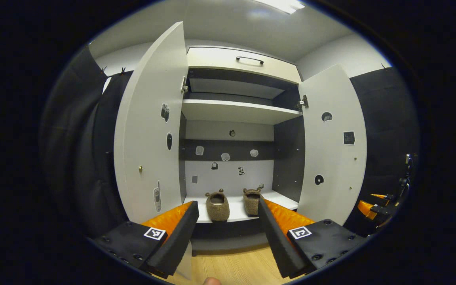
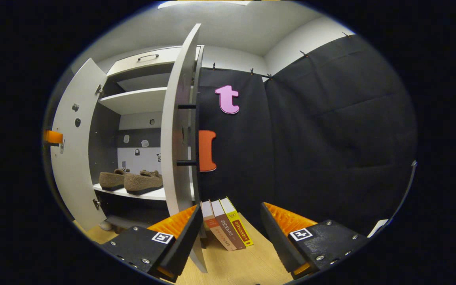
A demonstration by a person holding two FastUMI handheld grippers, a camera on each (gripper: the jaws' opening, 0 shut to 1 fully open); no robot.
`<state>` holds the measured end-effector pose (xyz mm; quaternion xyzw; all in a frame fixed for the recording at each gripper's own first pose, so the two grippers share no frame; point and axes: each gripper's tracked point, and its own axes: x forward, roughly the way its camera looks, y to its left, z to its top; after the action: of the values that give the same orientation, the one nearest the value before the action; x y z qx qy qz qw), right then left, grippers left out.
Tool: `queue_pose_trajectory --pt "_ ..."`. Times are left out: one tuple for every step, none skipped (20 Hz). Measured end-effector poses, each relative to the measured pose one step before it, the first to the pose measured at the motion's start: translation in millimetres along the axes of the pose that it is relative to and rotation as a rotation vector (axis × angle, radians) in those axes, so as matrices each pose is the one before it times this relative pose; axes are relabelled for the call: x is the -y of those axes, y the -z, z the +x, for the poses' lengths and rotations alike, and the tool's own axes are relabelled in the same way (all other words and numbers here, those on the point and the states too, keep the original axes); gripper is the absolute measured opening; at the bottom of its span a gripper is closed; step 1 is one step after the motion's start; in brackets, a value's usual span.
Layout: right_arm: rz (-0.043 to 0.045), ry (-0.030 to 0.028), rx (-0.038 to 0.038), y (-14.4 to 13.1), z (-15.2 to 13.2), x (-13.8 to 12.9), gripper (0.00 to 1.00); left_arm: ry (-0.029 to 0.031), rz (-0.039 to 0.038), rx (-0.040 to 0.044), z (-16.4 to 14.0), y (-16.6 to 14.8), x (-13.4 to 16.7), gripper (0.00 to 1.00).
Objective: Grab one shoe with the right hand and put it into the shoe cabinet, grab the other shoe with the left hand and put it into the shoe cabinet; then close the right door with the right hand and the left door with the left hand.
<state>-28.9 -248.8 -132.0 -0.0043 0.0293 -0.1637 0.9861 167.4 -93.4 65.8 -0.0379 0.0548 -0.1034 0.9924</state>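
Observation:
Two brown fuzzy shoes stand side by side on the shoe cabinet's lower shelf [image 1: 279, 200], the left shoe [image 1: 217, 206] and the right shoe [image 1: 251, 201]; they are also seen from the side in the right gripper view [image 2: 111, 179] [image 2: 143, 182]. Both white doors stand open: left door [image 1: 149, 130], right door [image 1: 333, 146]. My left gripper [image 1: 228, 211] is open in front of the shelf, holding nothing. My right gripper [image 2: 231, 211] is open beside the right door [image 2: 178, 138], which is seen edge-on just right of its left finger. It also appears low at the far right [image 1: 376, 204].
Three books [image 2: 228, 227] lean on the wooden floor [image 2: 251, 261] against the black cloth wall behind the right door. A drawer with a dark handle [image 1: 249, 59] tops the cabinet, above an upper shelf [image 1: 236, 111]. Stickers dot the doors and back panel.

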Motion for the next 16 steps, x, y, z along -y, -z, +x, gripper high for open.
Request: queue_pose_trajectory --pt "0.00709 -0.00925 -0.01362 4.47 2.98 -2.68 0.91 -0.00427 0.00193 0.00466 -2.75 -0.57 -1.76 0.97" --pt "0.00682 -0.01248 -0.01199 4.63 2.18 -2.87 0.91 -0.00297 0.00169 0.00452 -1.97 -0.93 -3.11 0.99" --pt "0.00543 -0.01709 -0.01221 3.79 2.1 -4.73 0.91 -0.00478 0.00004 0.00257 -3.26 -0.7 -1.6 0.99" --pt "0.0054 -0.02021 -0.01285 4.28 3.08 -5.72 0.91 -0.00527 -0.00316 0.00383 -1.25 -0.58 -2.83 0.97" --pt "0.00447 -0.02306 -0.00765 2.53 1.04 -6.33 0.91 0.00071 -0.00452 0.00072 -0.73 1.18 -0.65 0.97" --pt "-0.00451 -0.00732 -0.00516 1.94 2.17 -2.96 0.91 0.00125 -0.00483 -0.00062 -0.8 0.25 -0.41 0.97" --pt "-0.01282 -0.00211 0.00344 0.4 1.86 0.93 0.91 0.00107 -0.00431 0.00154 -2.16 0.95 -0.56 0.99" --pt "-0.0108 -0.00342 0.00529 -2.43 -1.84 -1.08 0.91 0.00211 -0.00138 0.00085 -1.35 0.76 0.16 0.99" --pt "-0.01212 -0.01258 -0.00122 -0.07 0.23 -3.16 0.9 0.00359 0.00408 -0.00154 -1.76 -0.12 0.78 0.99" --pt "0.00113 -0.01612 -0.00482 0.67 -0.76 -4.51 0.9 0.00385 0.00615 0.00119 -1.51 -0.3 1.25 0.97" --pt "0.01629 -0.0157 -0.00844 0.67 0.12 -5.2 0.9 0.00002 0.00511 0.00017 -2.35 0.09 0.43 0.97" --pt "0.01266 -0.02063 -0.00547 0.21 -0.22 -6.04 0.9 0.00264 0.00213 0.00144 -1.97 -0.61 1.2 0.96" --pt "0.01225 -0.01831 -0.00373 1.12 0.18 -6.93 0.9 0.00525 -0.00055 0.00396 -2.13 -0.58 2.36 0.96" --pt "0.01094 -0.01304 0.00024 0.58 0.98 -5.26 0.9 0.00171 -0.00069 0.00283 -2.19 -0.81 0.4 0.97" --pt "0.00064 -0.01285 0.00107 0.38 1.18 -6.56 0.89 0.00065 -0.00002 0.00244 -2.64 -0.18 -0.2 0.96" --pt "-0.00239 -0.01293 0.00206 -0.29 0.93 -6.95 0.89 0.00124 0.00041 -0.00087 -2.57 0.04 0.66 0.96"
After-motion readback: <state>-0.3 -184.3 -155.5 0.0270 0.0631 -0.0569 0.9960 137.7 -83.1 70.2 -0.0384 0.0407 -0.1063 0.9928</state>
